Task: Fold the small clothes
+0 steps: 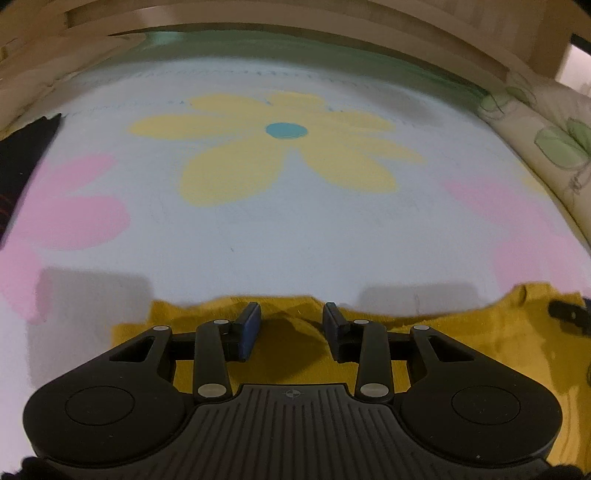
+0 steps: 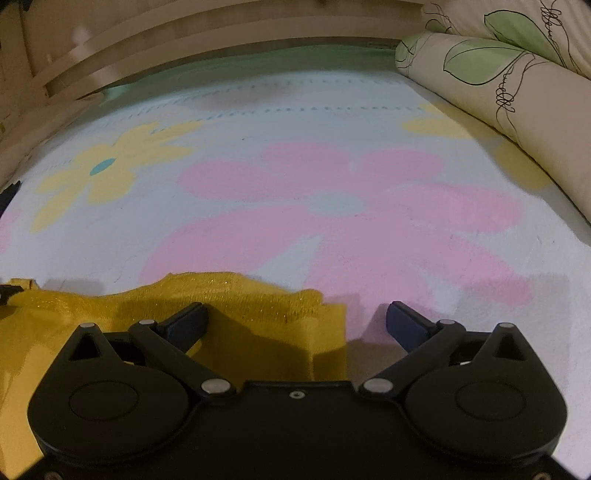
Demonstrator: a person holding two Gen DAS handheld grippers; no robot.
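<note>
A mustard-yellow knit garment [image 1: 461,339] lies flat on a flowered blanket, its far edge wavy. My left gripper [image 1: 291,317] hovers over that far edge, tilted down, jaws partly apart, with cloth below the gap and nothing pinched. In the right wrist view the same garment [image 2: 240,299] fills the lower left. My right gripper [image 2: 295,317] is wide open across the garment's right edge. Its left finger [image 2: 188,319] is over the cloth and its right finger [image 2: 404,321] over the blanket. A black part [image 1: 569,314] at the left wrist view's right edge looks like the other gripper.
The pale blue blanket [image 1: 295,229] carries yellow and pink flowers. A cream pillow with green leaves [image 2: 498,92] lines the right side. A wooden bed frame [image 1: 295,22] runs along the back. A dark item [image 1: 26,166] lies at the far left.
</note>
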